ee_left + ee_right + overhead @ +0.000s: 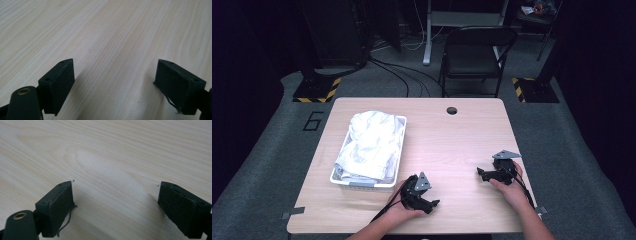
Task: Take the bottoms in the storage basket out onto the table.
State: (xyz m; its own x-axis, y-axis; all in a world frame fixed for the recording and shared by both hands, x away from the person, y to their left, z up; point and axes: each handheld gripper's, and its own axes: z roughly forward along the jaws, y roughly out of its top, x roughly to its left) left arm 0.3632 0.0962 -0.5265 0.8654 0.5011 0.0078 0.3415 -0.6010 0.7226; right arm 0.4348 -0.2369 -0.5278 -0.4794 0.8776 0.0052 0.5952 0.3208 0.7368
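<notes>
White cloth, crumpled, fills a white plastic basket at the table's left side, roughly 9 o'clock from table centre; looks like laundry, still piled and untouched. Left gripper sits at about 5 o'clock from the basket, just beside its near right corner, resting low on the wood in the person's left hand, tips pointing toward 3 o'clock. Its own camera shows the left gripper's jaws spread wide, bare light woodgrain between them, nothing pinched. Right gripper is well apart at 3 o'clock from the left one, near the table's right edge, held by the right hand, tips pointing toward 9 o'clock, so the two face each other. Right gripper view: the right gripper's jaws also spread, only tabletop between the pads, a loose thread hanging off the left pad. My read: start/idle pose, pick not begun. Next move probably needs the left gripper to swing up to 11 o'clock over the basket rim, come down on a raised fold and close on fabric only, not the plastic wall. Right gripper has a long reach across to help. Folding chair beyond the far edge, irrelevant.
</notes>
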